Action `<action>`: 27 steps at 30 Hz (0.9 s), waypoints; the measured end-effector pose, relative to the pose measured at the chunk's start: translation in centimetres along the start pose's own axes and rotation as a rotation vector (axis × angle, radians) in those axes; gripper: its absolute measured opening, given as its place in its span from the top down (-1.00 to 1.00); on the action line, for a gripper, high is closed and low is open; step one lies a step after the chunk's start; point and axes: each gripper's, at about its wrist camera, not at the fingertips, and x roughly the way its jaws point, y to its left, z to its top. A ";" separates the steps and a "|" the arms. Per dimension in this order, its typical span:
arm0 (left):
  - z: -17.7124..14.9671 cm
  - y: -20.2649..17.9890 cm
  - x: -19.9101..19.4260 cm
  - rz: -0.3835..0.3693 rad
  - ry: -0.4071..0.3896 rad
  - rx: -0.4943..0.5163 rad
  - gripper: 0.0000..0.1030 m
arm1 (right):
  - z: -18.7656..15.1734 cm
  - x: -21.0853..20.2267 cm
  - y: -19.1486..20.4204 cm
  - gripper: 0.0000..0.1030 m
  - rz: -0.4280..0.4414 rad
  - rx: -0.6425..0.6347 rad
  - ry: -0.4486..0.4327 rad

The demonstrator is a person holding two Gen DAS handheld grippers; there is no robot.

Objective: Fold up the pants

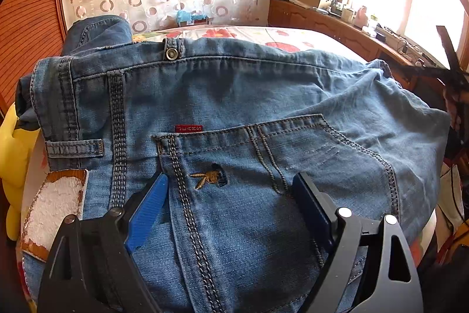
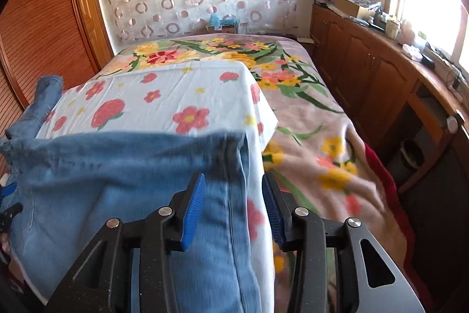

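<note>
The blue jeans [image 1: 234, 96] fill the left wrist view, back side up, with a rear pocket [image 1: 263, 166], a red label [image 1: 188, 128] and a waistband button [image 1: 171, 52]. My left gripper [image 1: 231, 189] is open, its blue pads [image 1: 148, 210] spread over the pocket area. In the right wrist view a jeans leg [image 2: 117, 166] lies across a white flowered cloth [image 2: 164, 101]. My right gripper [image 2: 231, 189] is open, its jaws either side of the leg's folded edge, not closed on it.
The flowered cloth covers a raised surface on a bed with a floral blanket [image 2: 316, 137]. Wooden cabinets [image 2: 366, 69] with clutter run along the right under a bright window. A wooden slatted door [image 2: 38, 34] is on the left. A yellow plush [image 1: 11, 154] sits at the left.
</note>
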 end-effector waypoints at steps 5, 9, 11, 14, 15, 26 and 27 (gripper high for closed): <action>0.2 -0.2 -0.4 0.014 -0.002 -0.017 -0.69 | -2.6 -2.8 -1.0 0.18 0.017 0.023 -0.009; 0.4 -0.8 -1.3 0.020 -0.025 -0.025 -0.69 | -5.0 -4.9 -1.4 0.17 0.033 0.067 -0.010; 0.6 -1.1 -1.8 0.018 -0.037 -0.032 -0.69 | -5.8 -5.3 -1.6 0.14 0.038 0.094 -0.011; 1.1 -1.6 -2.5 0.017 -0.054 -0.038 -0.69 | -6.5 -5.5 -1.6 0.13 0.048 0.135 -0.017; 1.2 -1.8 -2.8 0.016 -0.064 -0.036 -0.69 | -6.8 -5.5 -1.6 0.11 0.051 0.143 -0.019; 1.8 -3.8 -3.6 -0.010 -0.083 -0.023 -0.69 | -8.0 -4.2 -0.7 -0.09 0.050 0.184 0.041; 1.7 -3.8 -3.5 -0.012 -0.080 -0.024 -0.69 | -8.0 -4.0 -0.7 -0.09 0.044 0.185 0.052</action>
